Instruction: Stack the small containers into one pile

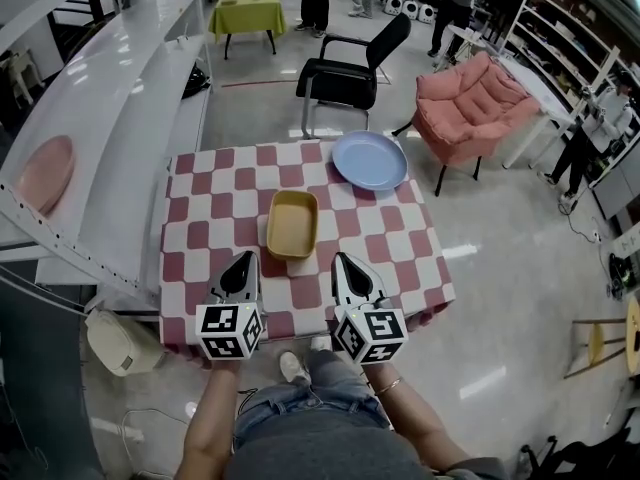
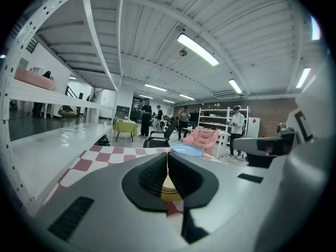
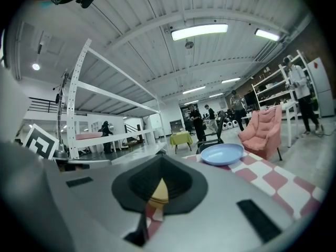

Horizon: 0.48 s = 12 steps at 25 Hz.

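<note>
Leftward first, item one: pink dish point(image 1: 45, 173), lying on the white shelf point(image 1: 130, 118) beside the table, well apart from everything on the cloth.

Item two: left gripper point(image 1: 245, 257), at the near edge of the checked table point(image 1: 200, 198). Jaws closed together, nothing between them.

Item three: yellow container point(image 1: 292, 224), rectangular, open side up, empty, near the middle of the cloth. Its long axis runs away from the person, roughly in line with the way both grippers point. It sits just ahead of the two tips and between them (each gripper view shows a sliver of it through the closed jaws). Neither hand is clearly nearer; the left tip looks marginally closer.

Item four: right gripper point(image 1: 343, 259), level with the left and also at the near edge. Jaws meeting at the tips, empty.

Item five: blue plate point(image 1: 369, 160), at the far right corner, apart from the container.

Judgement: either gripper would need to open before taking a long wall of the container.
</note>
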Motion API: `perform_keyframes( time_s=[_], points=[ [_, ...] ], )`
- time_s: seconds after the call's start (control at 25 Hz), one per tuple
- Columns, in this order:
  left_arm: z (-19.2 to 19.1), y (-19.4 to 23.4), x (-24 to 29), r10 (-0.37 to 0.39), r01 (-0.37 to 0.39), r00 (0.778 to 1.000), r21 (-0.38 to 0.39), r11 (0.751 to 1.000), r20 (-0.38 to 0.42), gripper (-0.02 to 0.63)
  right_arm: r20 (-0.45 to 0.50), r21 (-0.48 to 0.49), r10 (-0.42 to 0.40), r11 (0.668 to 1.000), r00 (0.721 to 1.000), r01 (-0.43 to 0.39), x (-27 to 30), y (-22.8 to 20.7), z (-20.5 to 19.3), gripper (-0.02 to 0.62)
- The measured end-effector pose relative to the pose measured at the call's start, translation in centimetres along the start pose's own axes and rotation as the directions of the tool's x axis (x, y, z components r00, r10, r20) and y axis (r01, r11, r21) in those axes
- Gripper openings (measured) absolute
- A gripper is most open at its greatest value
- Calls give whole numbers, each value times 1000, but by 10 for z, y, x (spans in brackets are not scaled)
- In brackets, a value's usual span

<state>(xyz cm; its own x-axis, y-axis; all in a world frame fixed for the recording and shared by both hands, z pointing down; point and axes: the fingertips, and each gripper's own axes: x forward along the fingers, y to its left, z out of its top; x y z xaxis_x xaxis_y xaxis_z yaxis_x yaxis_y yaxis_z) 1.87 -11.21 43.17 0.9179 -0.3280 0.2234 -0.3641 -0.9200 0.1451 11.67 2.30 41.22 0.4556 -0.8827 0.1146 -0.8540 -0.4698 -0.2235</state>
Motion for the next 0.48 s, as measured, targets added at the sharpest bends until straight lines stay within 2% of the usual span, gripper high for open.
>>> perform_keyframes(
  time_s=[0.48],
  points=[
    [3, 2, -4, 2, -2, 1000, 1, 1000, 18, 20, 29, -1, 1, 1000, 1000, 0, 0, 3, 2, 8]
  ],
)
